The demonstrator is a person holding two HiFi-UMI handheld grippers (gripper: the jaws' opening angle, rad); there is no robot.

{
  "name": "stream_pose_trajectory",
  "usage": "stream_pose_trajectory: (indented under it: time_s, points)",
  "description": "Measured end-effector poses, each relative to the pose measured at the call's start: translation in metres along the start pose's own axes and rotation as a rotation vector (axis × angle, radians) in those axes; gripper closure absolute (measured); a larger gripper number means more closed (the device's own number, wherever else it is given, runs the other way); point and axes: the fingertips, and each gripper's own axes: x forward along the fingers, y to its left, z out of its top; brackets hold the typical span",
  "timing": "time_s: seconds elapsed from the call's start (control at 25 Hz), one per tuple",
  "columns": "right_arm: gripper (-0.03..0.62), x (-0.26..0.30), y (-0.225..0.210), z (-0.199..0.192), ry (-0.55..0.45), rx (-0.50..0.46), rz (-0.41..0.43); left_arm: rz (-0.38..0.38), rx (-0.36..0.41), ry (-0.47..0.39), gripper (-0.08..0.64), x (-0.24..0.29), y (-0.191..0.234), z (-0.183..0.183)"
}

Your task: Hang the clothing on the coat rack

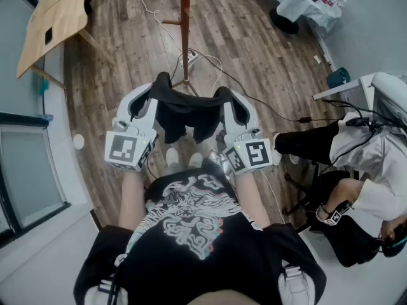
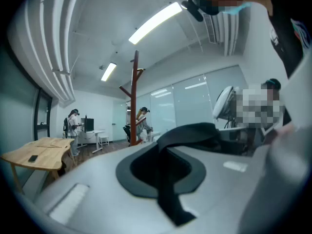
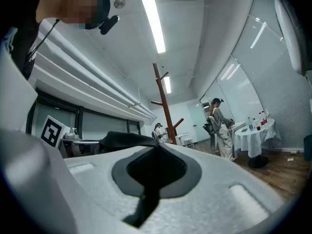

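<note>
carrying the clothing [image 1: 184, 116] toward the coat rack [image 1: 185, 30] is the step in hand, i judge; nothing hangs on it yet. my left claw [image 1: 159, 86] is pinched tight on one edge of the clothing and my right claw [image 1: 224, 95] on the other, so the cloth sags between them. the coat rack stands ahead of both claws, well apart. next i must close in, lift, and drape the fabric over a peg. the cloth is black, soft and limp; the rack is a slim reddish wooden post with angled pegs.
</note>
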Motion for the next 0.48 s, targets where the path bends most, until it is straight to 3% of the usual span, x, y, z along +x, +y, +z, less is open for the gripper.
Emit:
stream_pose_trajectory:
  time_s: [0.24,0.48]
  points:
    - [0.591,-0.022,0.009,-0.009,0.018,0.004,-0.004,-0.008,-0.014,-0.101,0.558,-0.032,-0.024,0.006]
    - [0.591,-0.028,0.023,-0.021,0.030,0.028,-0.003,-0.002,-0.001,-0.063,0.558,-0.047,-0.028,-0.001]
